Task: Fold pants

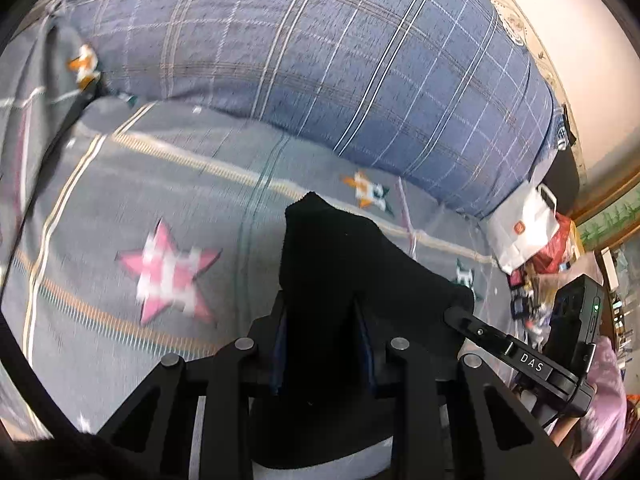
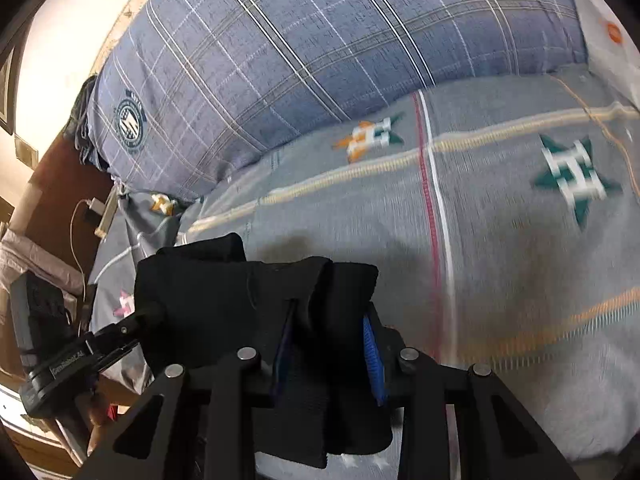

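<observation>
In the left wrist view, the left gripper [image 1: 320,344] fills the 6 o'clock edge, its jaws drawn narrow and clamped on a bunch of the black pants [image 1: 340,264]. The cloth stands up between the blue pads [image 1: 280,356] and peaks toward 12 o'clock. At 3 to 4 o'clock the right gripper [image 1: 460,314] bites the same cloth from the side. Under them lies a grey sheet [image 1: 120,184] with a pink star [image 1: 172,272] at 9 o'clock. A blue plaid quilt [image 1: 320,60] is heaped at 12 o'clock, and a white bag [image 1: 524,228] sits at 3 o'clock.

In the right wrist view, the right gripper [image 2: 332,352] sits at 6 o'clock, jaws narrow and pinching the pants [image 2: 240,292], which hang in folds between the pads [image 2: 372,360]. The cloth stretches toward 9 o'clock, where the left gripper [image 2: 154,314] holds its other end. The sheet [image 2: 500,240] shows a green star [image 2: 572,176] at 2 o'clock. The quilt [image 2: 320,40] lies at 12 o'clock.
</observation>
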Demonstrator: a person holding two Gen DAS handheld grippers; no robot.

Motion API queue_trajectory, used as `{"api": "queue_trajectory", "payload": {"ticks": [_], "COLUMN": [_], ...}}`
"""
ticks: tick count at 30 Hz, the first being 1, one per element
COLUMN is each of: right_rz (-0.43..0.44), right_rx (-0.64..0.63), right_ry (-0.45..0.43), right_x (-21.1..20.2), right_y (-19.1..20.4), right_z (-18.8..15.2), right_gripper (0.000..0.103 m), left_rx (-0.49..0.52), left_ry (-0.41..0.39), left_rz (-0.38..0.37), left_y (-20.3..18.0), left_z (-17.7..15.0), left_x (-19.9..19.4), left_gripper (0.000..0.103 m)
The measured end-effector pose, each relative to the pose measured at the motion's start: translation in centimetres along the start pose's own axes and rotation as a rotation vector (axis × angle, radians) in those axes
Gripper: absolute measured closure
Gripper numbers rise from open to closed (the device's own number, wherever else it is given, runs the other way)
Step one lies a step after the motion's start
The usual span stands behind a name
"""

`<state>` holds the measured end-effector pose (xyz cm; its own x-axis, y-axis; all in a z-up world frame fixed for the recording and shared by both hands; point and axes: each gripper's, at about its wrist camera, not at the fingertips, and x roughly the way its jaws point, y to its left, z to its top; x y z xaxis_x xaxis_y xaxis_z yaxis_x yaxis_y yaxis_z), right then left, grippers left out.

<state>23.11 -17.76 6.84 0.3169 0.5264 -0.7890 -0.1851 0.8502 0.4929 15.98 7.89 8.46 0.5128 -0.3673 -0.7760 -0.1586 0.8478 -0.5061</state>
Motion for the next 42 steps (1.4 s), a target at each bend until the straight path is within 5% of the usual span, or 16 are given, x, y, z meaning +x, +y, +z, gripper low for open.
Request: {"api": "queue_trajectory", "payload": {"ticks": [7,12,15,17,20,23,29,36,42], "right_rz": [0.039,0.043,0.029,0.033,0.081,0.066,0.192,0.122,-0.021], "right_rx": [-0.006,0.056,0.053,0.084,0.156,0.149,0.217,0.181,0.041], "right_ry": [-0.086,-0.05,-0.04,-0.011,-0.022,-0.073,0.014,0.097,0.087], "right_x": [3.7,7.1,7.6,8.2,7.1,4.7,4.5,6.0,5.6], "right_y": [-2.0,-3.8,-3.8,-4.4,-5.4,-5.3,-6.3,-5.7,-3.0], "right_z": [4.2,4.5,4.5,4.3,3.8,3.1,-0.6,-0.7,-1.1], "right_gripper": [0.069,0.069,0.057,0.036,0.033,0.025,0.024,0.025,0.056], "left_rx": [-0.038,-0.055,-0.06,-0.068,-0.05,-0.013,0.005,0.037,0.099], "left_ry": [0.027,0.051,0.063,0.077,0.056,-0.002,0.069,0.174,0.051], "left_rz": [0.02,0.037,0.058,0.059,0.062,0.142,0.08,0.108,0.093], "left_y": [2.4,3.2,3.4,3.5,3.5,3.2,2.9,2.3,0.4], "left_z": [2.0,3.2,3.2,3.2,2.6,1.8,-0.2,-0.7,-1.0], "left_x": [6.4,7.8,8.1,8.0,6.3,3.9,4.5,7.6,5.5], "left_gripper": [0.072,0.069,0.061,0.047,0.046,0.039,0.037,0.041,0.066]}}
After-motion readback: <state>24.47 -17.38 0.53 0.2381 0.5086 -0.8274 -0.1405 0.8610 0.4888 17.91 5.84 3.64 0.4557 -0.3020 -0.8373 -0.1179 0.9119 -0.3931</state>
